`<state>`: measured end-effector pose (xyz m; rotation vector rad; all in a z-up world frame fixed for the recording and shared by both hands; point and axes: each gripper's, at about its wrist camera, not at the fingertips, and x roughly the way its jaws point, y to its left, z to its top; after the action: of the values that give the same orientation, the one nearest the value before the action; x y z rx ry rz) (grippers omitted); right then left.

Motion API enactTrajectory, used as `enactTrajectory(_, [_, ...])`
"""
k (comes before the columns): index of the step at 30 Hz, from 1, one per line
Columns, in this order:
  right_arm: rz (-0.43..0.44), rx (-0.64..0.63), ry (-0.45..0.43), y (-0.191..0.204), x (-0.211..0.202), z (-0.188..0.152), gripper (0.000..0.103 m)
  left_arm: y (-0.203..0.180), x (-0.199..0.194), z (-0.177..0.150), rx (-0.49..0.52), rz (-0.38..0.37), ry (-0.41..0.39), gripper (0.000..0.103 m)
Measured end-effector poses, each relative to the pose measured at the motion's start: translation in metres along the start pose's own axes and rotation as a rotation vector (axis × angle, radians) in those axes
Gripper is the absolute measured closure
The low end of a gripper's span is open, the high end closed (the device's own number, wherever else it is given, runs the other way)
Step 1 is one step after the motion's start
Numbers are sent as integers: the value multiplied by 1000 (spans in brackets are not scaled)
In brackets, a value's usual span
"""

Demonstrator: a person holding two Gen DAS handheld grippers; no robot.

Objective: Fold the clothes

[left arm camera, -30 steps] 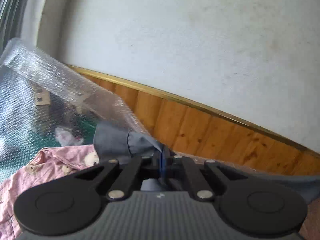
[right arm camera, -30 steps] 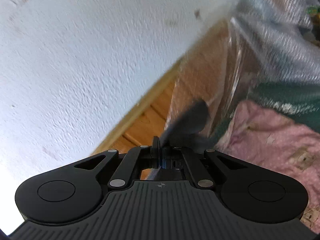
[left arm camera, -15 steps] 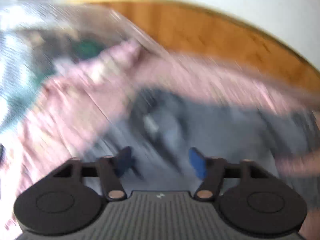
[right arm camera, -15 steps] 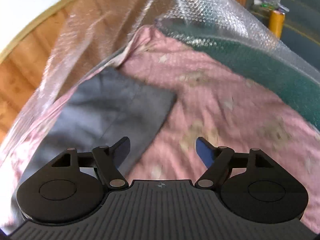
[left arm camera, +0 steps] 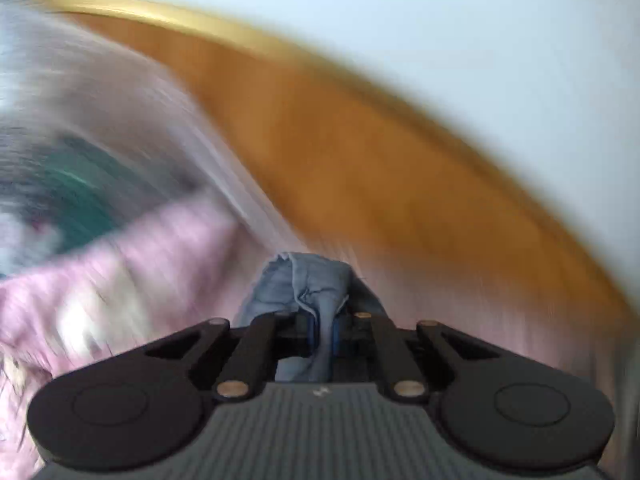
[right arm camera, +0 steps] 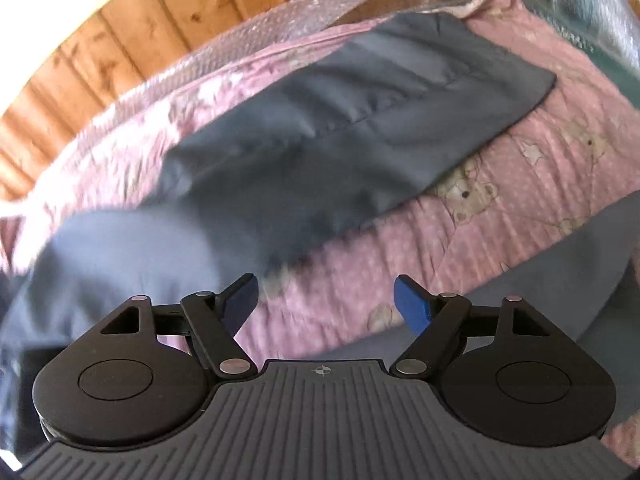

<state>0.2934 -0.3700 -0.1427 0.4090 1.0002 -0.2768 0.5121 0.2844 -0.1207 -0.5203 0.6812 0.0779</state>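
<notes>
A dark grey garment [right arm camera: 340, 128] lies spread on a pink bear-print bedsheet [right arm camera: 520, 184] in the right wrist view, one end reaching the far right. My right gripper [right arm camera: 324, 300] is open and empty, hovering above the sheet near the garment's near edge. In the blurred left wrist view my left gripper [left arm camera: 324, 332] is shut on a bunched fold of grey-blue cloth [left arm camera: 308, 284], which sticks up between the fingers above the pink sheet [left arm camera: 132, 264].
A wooden headboard [right arm camera: 120, 32] with a gold rim [left arm camera: 200, 28] runs along the back under a white wall [left arm camera: 480, 40]. Bubble wrap [right arm camera: 280, 16] lies between the headboard and the sheet. A green surface [left arm camera: 80, 196] shows at left. Another grey cloth [right arm camera: 560, 272] lies at right.
Both grippers opened half a second ago and dropped the garment. Now the left gripper has shut on a fold of it and is moving fast. The right gripper stays open and has shifted over the sheet.
</notes>
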Motion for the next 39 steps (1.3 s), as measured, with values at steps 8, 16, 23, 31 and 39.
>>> enactTrajectory(8, [18, -21, 98, 33, 23, -28, 24, 18, -22, -25, 237, 105, 189, 54])
enactTrajectory(16, [33, 57, 120, -1, 19, -38, 21, 105, -137, -150, 299, 269, 375, 27])
enactTrajectory(23, [-41, 162, 60, -65, -22, -44, 21, 128, -165, -181, 69, 353, 319, 19])
enactTrajectory(31, [-147, 416, -23, -171, -76, -78, 17, 124, -156, -187, 256, 721, 322, 103])
enactTrajectory(39, [-117, 653, -175, -270, -99, -100, 16, 105, -207, -201, 80, 641, 325, 77])
